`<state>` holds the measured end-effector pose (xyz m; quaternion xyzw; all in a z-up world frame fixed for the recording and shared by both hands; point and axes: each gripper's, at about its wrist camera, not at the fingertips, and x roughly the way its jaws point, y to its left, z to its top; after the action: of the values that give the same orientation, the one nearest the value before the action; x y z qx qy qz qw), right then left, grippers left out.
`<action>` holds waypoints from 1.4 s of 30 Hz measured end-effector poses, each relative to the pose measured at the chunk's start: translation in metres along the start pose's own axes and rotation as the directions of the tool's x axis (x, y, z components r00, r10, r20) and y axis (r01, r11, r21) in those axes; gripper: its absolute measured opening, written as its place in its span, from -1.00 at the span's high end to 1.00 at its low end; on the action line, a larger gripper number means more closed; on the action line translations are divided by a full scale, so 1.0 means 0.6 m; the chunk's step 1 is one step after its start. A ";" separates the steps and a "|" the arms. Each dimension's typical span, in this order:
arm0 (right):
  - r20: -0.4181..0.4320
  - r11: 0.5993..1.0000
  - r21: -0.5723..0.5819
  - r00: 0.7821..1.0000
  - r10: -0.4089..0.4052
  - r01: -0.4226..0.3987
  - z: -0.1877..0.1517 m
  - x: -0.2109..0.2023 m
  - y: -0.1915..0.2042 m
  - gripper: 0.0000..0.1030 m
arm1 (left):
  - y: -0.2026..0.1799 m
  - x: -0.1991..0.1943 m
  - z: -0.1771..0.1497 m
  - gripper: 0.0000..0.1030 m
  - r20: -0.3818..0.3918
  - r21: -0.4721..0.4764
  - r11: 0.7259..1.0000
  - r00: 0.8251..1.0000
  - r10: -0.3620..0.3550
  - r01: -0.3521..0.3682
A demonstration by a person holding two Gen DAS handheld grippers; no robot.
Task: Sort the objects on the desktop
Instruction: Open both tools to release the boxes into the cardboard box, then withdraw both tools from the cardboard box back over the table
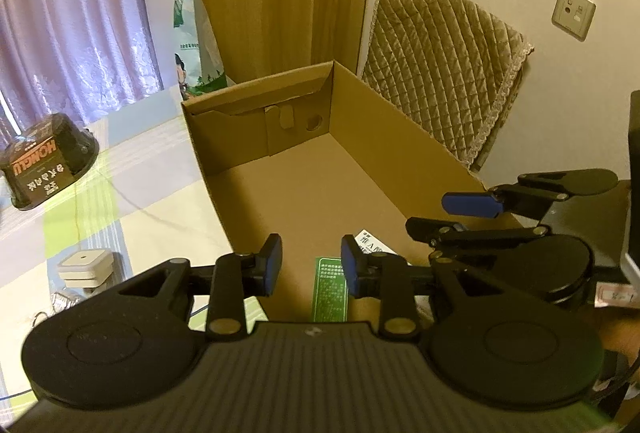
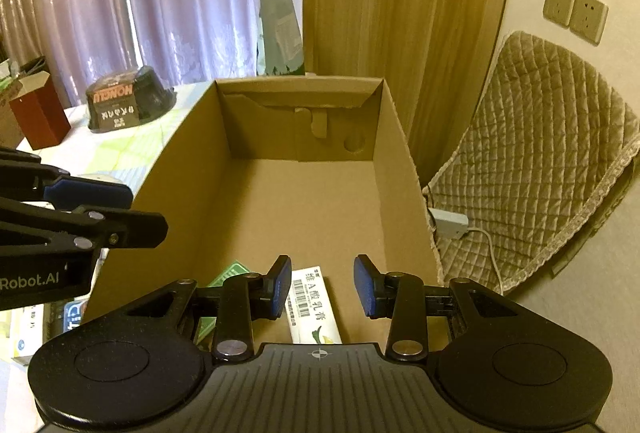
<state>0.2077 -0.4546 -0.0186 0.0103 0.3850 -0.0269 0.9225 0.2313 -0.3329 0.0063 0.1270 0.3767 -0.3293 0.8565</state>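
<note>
L gripper (image 1: 311,265), black w/ blue pads, jaws apart, nothing between, over near end of open brown cardboard box (image 1: 400,121). Green printed packet (image 1: 330,293) & white printed packet (image 1: 374,243) on box floor. R gripper (image 1: 456,215) at right. Black plastic bowl (image 1: 48,161) upside down on tablecloth.

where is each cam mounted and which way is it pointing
Left wrist: on the left gripper, looking forward into the cardboard box; the right gripper crosses at right.
Right wrist: on the right gripper, facing into the same box; the left gripper enters at left.
Shared: box, green packet, white carton, black bowl.
</note>
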 end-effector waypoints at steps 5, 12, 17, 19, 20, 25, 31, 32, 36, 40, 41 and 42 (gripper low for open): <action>0.029 1.000 -0.005 1.000 0.005 -0.005 0.006 -0.026 0.011 0.24 | 0.008 -0.031 -0.007 0.34 0.018 -0.022 1.000 1.000 0.009 -0.008; 0.091 1.000 -0.020 0.996 0.012 -0.011 0.010 -0.070 0.031 -0.78 | 0.030 -0.082 -0.025 0.29 0.040 -0.067 0.997 0.999 0.037 -0.034; 0.105 1.000 -0.015 0.994 0.018 -0.017 0.012 -0.097 0.044 -0.78 | 0.048 -0.119 -0.049 -0.08 0.048 -0.109 0.992 0.997 0.068 -0.062; 0.105 1.000 -0.015 0.994 0.022 -0.021 0.011 -0.107 0.051 -0.78 | 0.056 -0.136 -0.061 -0.28 0.053 -0.128 0.989 0.995 0.084 -0.077; 0.107 1.000 -0.016 0.994 0.023 -0.022 0.010 -0.113 0.055 -0.78 | 0.060 -0.145 -0.067 -0.39 0.055 -0.135 0.987 0.994 0.089 -0.081; 0.115 0.999 -0.018 0.993 0.036 -0.034 -0.001 -0.144 0.078 -0.78 | 0.075 -0.187 -0.097 -0.89 0.072 -0.172 0.977 0.988 0.139 -0.125; 0.133 0.998 -0.025 0.989 0.068 -0.065 -0.015 -0.182 0.115 -0.78 | 0.091 -0.234 -0.143 -0.98 0.060 -0.218 0.961 0.981 0.185 -0.169; 0.139 0.997 -0.026 0.988 0.074 -0.071 -0.017 -0.189 0.121 -0.78 | 0.093 -0.241 -0.151 -0.98 0.058 -0.220 0.960 0.980 0.193 -0.176; 0.157 0.995 -0.038 0.983 0.093 -0.089 -0.026 -0.212 0.145 -0.78 | 0.098 -0.271 -0.186 -0.98 0.050 -0.229 0.950 0.972 0.230 -0.213; 0.165 0.993 -0.046 0.980 0.113 -0.107 -0.034 -0.230 0.167 -0.78 | 0.108 -0.296 -0.220 -0.98 0.038 -0.252 0.937 0.965 0.260 -0.242; 0.167 0.993 -0.044 0.979 0.118 -0.112 -0.036 -0.234 0.171 -0.78 | 0.111 -0.302 -0.229 -0.98 0.035 -0.258 0.933 0.963 0.267 -0.249; 0.170 0.992 -0.042 0.978 0.124 -0.118 -0.039 -0.238 0.175 -0.78 | 0.113 -0.309 -0.237 -0.98 0.032 -0.264 0.930 0.961 0.274 -0.257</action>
<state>0.0968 -0.3430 0.0664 0.0168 0.3030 0.0345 0.9522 0.1038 -0.1288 0.0419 0.0532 0.3661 -0.1629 0.9147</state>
